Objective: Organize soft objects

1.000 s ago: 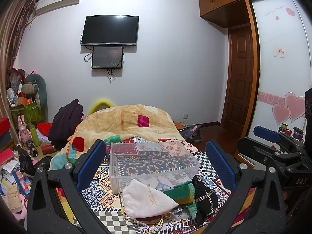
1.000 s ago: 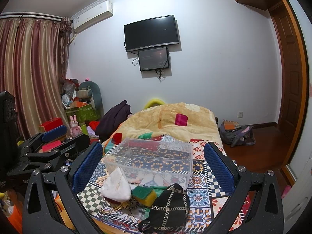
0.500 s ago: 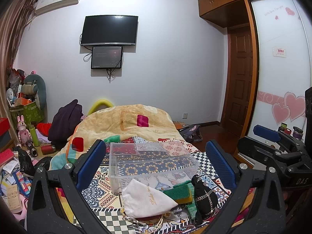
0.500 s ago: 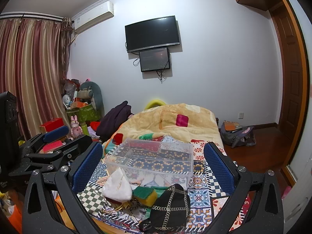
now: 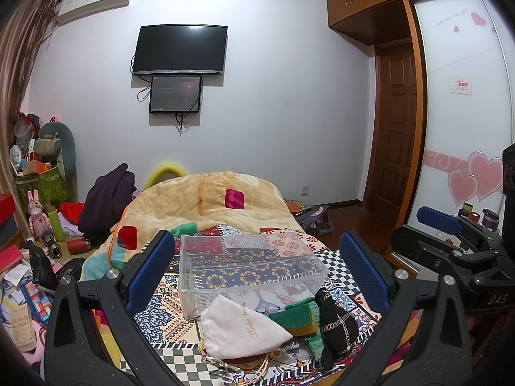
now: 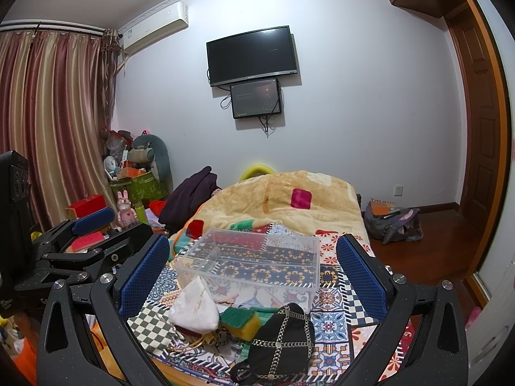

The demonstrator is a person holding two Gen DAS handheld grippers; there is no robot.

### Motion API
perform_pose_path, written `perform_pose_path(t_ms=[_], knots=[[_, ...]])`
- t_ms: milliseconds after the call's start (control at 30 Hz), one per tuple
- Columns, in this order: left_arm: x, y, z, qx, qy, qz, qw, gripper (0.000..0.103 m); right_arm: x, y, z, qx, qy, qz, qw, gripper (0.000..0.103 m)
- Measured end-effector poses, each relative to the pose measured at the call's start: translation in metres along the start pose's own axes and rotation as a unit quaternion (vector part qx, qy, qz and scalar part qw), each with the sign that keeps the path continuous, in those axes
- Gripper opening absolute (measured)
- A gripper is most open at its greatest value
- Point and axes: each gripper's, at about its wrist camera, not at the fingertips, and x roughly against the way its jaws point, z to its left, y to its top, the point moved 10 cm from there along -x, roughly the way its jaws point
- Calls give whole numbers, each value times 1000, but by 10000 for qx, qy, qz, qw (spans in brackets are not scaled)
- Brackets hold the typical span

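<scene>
Left wrist view: left gripper (image 5: 257, 273) held wide apart, empty, above a patterned cloth (image 5: 154, 318). Clear bin (image 5: 251, 263) dead ahead at 12 o'clock, long axis running left to right. White pouch (image 5: 238, 328) just below the bin at 6 o'clock, touching a green-yellow sponge (image 5: 296, 317) at 3 o'clock, black chained pouch (image 5: 334, 321) beyond.

Right wrist view: right gripper (image 6: 252, 276) likewise spread open, empty. Black pouch (image 6: 283, 337) at 6 o'clock, nearest; likely the right hand's pick, white pouch (image 6: 194, 305) the left's.
</scene>
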Motion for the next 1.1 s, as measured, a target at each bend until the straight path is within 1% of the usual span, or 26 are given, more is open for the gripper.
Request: perform_pose_path(t_ms=[433, 667, 900, 933, 1033, 1100], knots=[[0, -2, -2, 11, -49, 56, 10000, 103, -1, 0, -4, -61, 10, 42, 10000, 103], [-8, -7, -1, 70, -149, 270, 9995, 103, -5, -5, -10, -124, -41, 189, 9997, 103], [-22, -29, -3, 3, -224, 657, 9976, 103, -10, -17, -19, -200, -111, 398, 9989, 103], [-25, -32, -2, 19, -230, 708, 9972, 101, -11, -20, -19, -200, -108, 449, 9987, 103], [-35, -48, -3, 44, -261, 955, 9951, 88, -15, -33, -22, -156, -147, 624, 9978, 99], [-44, -60, -2, 86, -301, 1172, 9926, 86, -19, -45, -24, -125, -144, 831, 9964, 92]])
